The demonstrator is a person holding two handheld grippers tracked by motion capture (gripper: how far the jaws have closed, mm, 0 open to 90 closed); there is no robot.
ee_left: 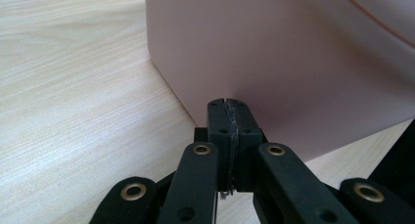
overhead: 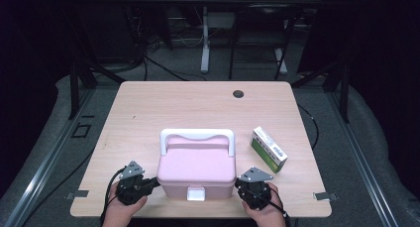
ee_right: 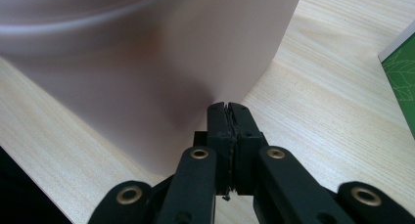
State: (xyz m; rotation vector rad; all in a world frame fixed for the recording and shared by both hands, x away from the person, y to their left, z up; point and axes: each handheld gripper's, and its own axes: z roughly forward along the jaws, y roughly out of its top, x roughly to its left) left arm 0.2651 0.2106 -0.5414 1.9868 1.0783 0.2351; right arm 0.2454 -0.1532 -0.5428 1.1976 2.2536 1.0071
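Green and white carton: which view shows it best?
The high view: the green and white carton lies whole on the table, right of the pink box. The right gripper view catches just a green corner at its edge; the left gripper view faces the pink box wall.

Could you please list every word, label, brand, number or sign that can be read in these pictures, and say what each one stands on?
None can be read.
Green and white box: print on its white top face in the high view, too small and blurred to read; the right gripper view shows its green side with a leaf pattern, no words.
Pink case: plain, no lettering on lid, walls or white latch.
Table: no markings.
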